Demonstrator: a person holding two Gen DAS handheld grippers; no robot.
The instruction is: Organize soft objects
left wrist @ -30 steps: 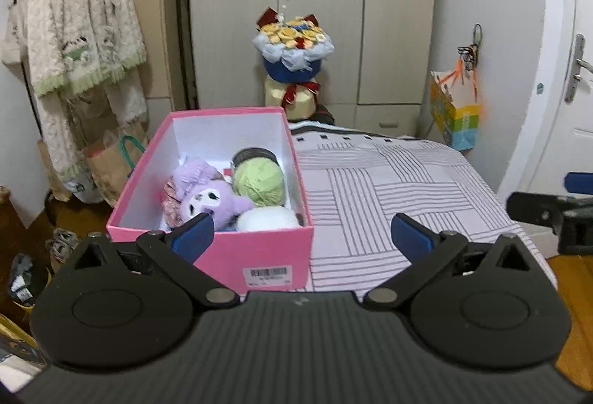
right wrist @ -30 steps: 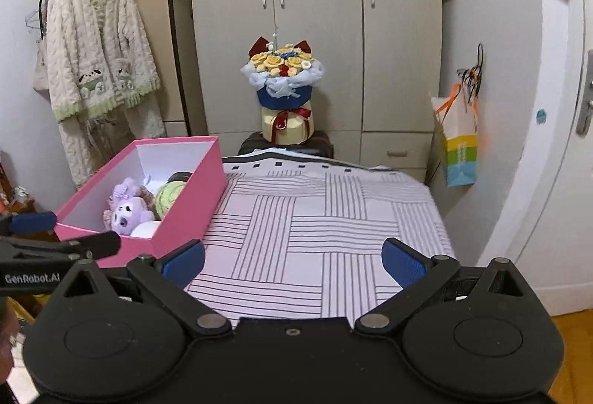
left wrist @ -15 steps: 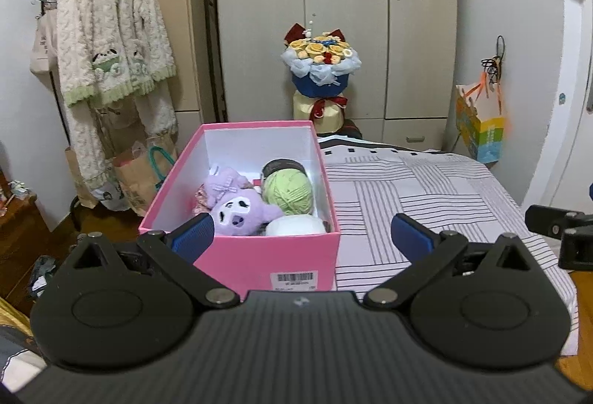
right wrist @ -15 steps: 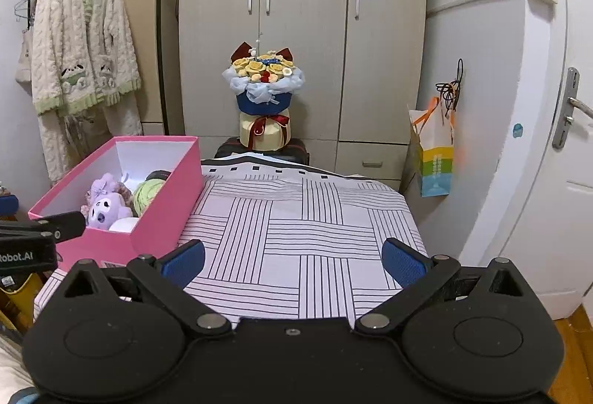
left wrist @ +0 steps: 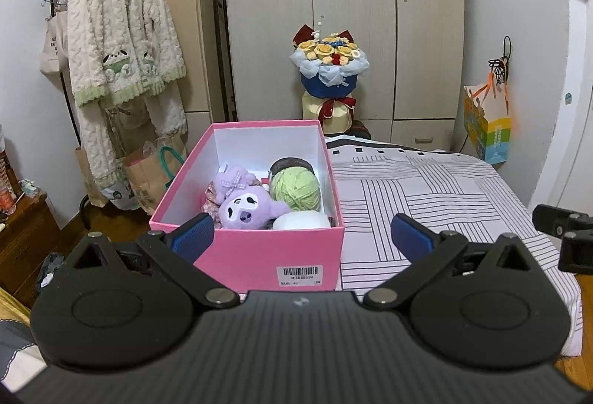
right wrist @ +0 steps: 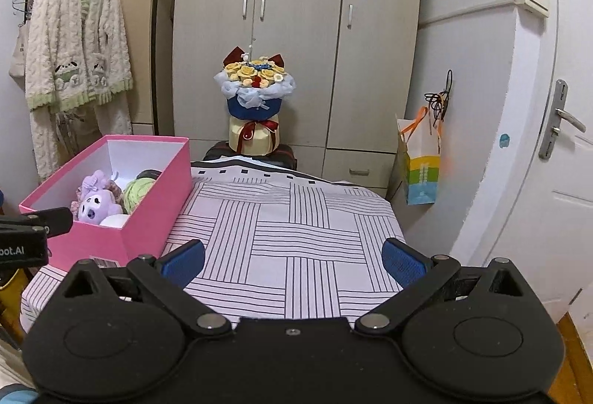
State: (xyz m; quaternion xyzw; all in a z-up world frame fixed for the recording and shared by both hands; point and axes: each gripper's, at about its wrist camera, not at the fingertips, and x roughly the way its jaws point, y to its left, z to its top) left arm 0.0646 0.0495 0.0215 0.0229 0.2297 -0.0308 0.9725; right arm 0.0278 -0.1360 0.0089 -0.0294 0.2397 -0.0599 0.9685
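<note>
Left wrist: pink box now nearer centre, apparently untouched.

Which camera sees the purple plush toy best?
The left wrist view: it looks down into the pink box, showing the purple plush toy whole. The right wrist view shows it smaller, from the side.

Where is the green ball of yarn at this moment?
In the left wrist view the green ball of yarn lies inside the pink box, against its right wall, beside the purple plush toy and behind a white ball.
</note>
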